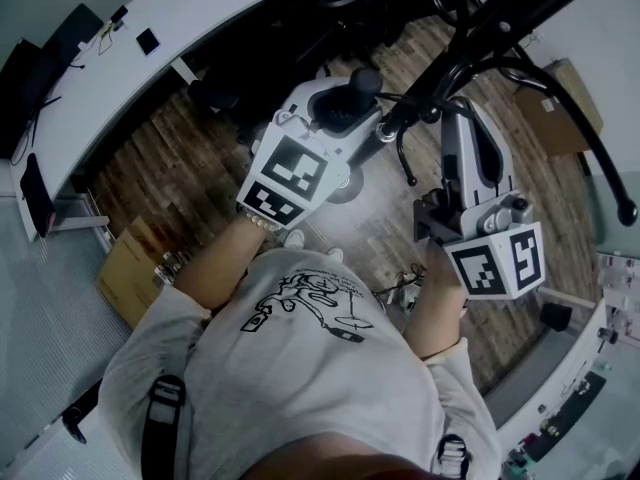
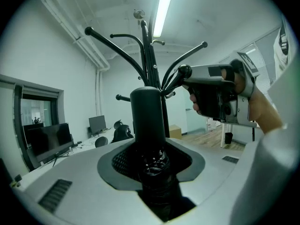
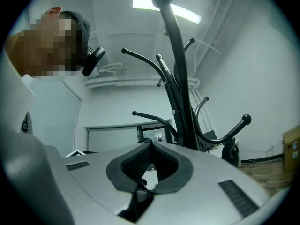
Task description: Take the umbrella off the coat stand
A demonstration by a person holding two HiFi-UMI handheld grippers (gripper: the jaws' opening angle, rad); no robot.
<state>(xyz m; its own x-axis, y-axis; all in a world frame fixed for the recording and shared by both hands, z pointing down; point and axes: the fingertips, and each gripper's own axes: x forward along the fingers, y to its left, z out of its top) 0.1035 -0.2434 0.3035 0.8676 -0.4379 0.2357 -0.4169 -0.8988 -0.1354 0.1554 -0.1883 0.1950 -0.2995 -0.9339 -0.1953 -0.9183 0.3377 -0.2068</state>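
Nearest, a person's grey printed T-shirt (image 1: 300, 368) is seen. Ahead, the left gripper's (image 1: 348, 116) fingers (image 2: 123, 163) are clamped on the black folded cylindrical umbrella (image 2: 147, 111), held upright just beside the black metal coat stand (image 2: 151, 64); whether it hangs from a hook cannot be told. It is judged light, stiff along its shaft, with soft, slippery fabric, so this mid-body hold suits. The right gripper's (image 3: 149, 154) fingers (image 3: 133, 165) are pressed together, empty. Curved hook arms (image 2: 185, 58) could snag it. Beyond lie wood-plank floor (image 1: 150, 168) and a white curved bench (image 1: 230, 3).
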